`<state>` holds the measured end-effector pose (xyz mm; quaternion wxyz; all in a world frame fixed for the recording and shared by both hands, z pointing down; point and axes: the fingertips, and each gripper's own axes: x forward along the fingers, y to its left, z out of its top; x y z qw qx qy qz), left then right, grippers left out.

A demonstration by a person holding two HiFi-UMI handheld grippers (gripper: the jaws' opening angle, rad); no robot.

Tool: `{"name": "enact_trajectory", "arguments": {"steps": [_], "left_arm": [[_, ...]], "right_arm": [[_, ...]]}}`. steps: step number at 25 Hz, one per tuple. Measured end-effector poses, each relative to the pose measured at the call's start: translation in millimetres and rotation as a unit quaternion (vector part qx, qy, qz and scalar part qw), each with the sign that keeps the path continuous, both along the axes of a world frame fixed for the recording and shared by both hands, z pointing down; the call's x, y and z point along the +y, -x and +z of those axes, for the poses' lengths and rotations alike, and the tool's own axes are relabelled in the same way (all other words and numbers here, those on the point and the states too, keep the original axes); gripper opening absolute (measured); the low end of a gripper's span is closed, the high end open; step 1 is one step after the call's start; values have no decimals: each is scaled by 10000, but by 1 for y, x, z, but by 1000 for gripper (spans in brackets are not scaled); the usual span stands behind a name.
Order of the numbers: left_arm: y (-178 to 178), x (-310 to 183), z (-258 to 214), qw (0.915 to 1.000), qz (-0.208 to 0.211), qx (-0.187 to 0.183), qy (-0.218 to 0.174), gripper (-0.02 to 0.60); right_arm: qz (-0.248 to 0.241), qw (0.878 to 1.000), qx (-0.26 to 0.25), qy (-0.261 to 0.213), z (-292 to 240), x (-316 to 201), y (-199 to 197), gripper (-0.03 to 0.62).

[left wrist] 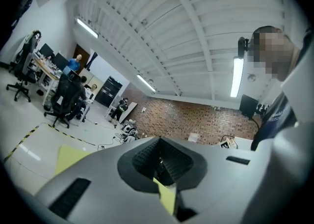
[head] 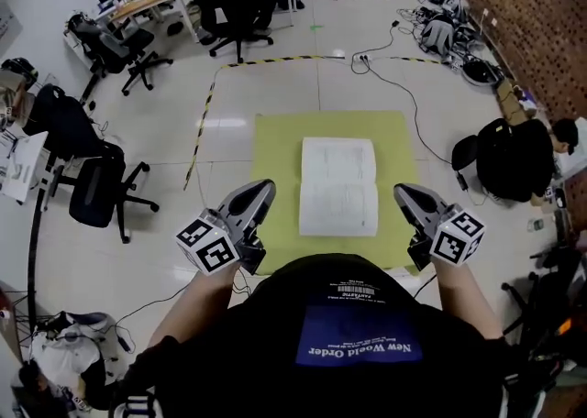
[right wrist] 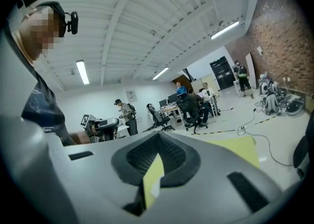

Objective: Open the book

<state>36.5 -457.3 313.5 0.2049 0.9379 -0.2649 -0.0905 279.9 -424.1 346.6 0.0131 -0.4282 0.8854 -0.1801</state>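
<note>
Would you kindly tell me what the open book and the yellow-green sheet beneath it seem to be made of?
Book: paper; matte white pages with faint grey print, lying flat. Sheet: probably thin foam or cloth, hard to tell; even matte colour, no glare, unlike the shiny floor.

the pale tiled floor (head: 275, 86) bears a yellow-green mat (head: 275, 159), an open book (head: 338, 185) on it.

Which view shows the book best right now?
The head view: the book lies open on the yellow mat, both pages fully in sight. The left gripper view and the right gripper view look out across the room and catch only parts of the mat, not the book.
</note>
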Motion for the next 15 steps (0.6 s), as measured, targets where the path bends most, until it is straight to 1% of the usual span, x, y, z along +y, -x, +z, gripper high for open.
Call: {"name": "enact_trajectory", "arguments": {"steps": [5,11,15], "left_arm": [[-6,16,-3,10000,46,-2,-61,6],[-7,28,5,10000,33,15,29,6],[-3,34,3,10000,-24,1,-45,6]], "right_arm": [[60,9999,-120,-3,0,10,-11,-15],[-60,9999,154,-25,5,11,-5,-15],[-172,9996,217,-108,2,8,2,-15]]}}
